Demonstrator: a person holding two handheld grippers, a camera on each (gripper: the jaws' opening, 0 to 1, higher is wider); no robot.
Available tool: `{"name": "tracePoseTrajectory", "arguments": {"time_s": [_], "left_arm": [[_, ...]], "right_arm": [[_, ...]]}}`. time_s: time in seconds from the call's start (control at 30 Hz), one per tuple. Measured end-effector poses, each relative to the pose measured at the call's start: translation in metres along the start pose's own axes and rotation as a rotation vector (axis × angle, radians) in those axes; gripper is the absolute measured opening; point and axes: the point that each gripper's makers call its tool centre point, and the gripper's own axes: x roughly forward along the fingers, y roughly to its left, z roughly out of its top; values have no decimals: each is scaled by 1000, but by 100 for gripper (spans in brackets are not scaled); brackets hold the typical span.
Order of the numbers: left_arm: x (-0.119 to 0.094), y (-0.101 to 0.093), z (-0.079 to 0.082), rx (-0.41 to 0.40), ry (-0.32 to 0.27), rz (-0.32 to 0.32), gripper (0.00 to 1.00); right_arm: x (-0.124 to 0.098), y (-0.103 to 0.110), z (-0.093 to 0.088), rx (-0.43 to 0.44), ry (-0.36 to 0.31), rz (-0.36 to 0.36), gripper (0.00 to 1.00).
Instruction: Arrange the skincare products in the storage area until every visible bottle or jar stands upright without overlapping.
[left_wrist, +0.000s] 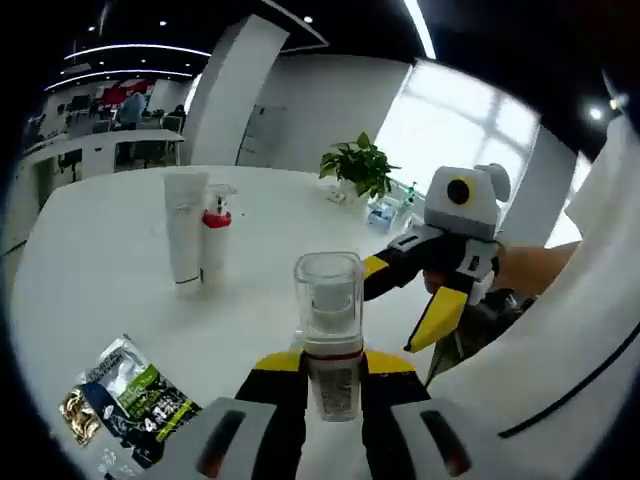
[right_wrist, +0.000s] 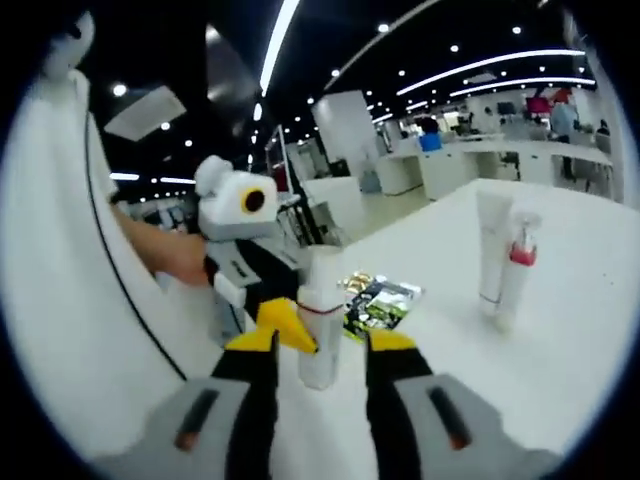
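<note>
Between the yellow-tipped jaws of the left gripper (left_wrist: 335, 385), held above the white tabletop (left_wrist: 90, 290): one small upright bottle with a clear square cap, a white inner collar, a dark red band and a pale frosted body (left_wrist: 330, 330). The left jaws are closed against its lower body, one on each side. In the right gripper view the same bottle (right_wrist: 322, 315) stands between the right gripper (right_wrist: 320, 355)'s jaws, which are spread wider than the bottle; whether either touches it cannot be told.

Handling, by judgement: rigid, light, smooth-sided and likely slippery; the cap looks hard plastic and could pop loose if squeezed. Best hold is on the body below the red band, not on the cap. It is narrow for its height, so it should be set down squarely.

Further back on the table, standing upright:
- one white squeeze tube, cap downward (left_wrist: 185, 225); soft-walled by the look of it, so hold it lightly.
- one slim clear pump bottle with a red collar (left_wrist: 215, 235), just beside the tube on its right, possibly touching.

Near left, lying flat: one glossy printed sachet, black, green and gold (left_wrist: 125, 400). It will not stand on its own.

Beyond: one potted green plant (left_wrist: 360, 165) at the table's far edge, with small blurred items beside it; open-plan office behind.
</note>
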Motion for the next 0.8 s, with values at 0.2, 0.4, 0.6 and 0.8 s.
{"name": "tracePoseTrajectory", "arguments": {"time_s": [0.2,0.4,0.6,0.8], "left_arm": [[8,-13,-4,132,61,-34,18],[11,-21,-5,172,70,-42,18],[12,-21,-8,166,77,-37,19],[13,-18,-7,161,61,-20,19]], "right_arm": [[4,8,12,-2,-28,19,29],[7,12,12,-9,-31,25,20],[7,12,9,1,-18,31,19],[8,10,8,-17,-22,25,18]]}}
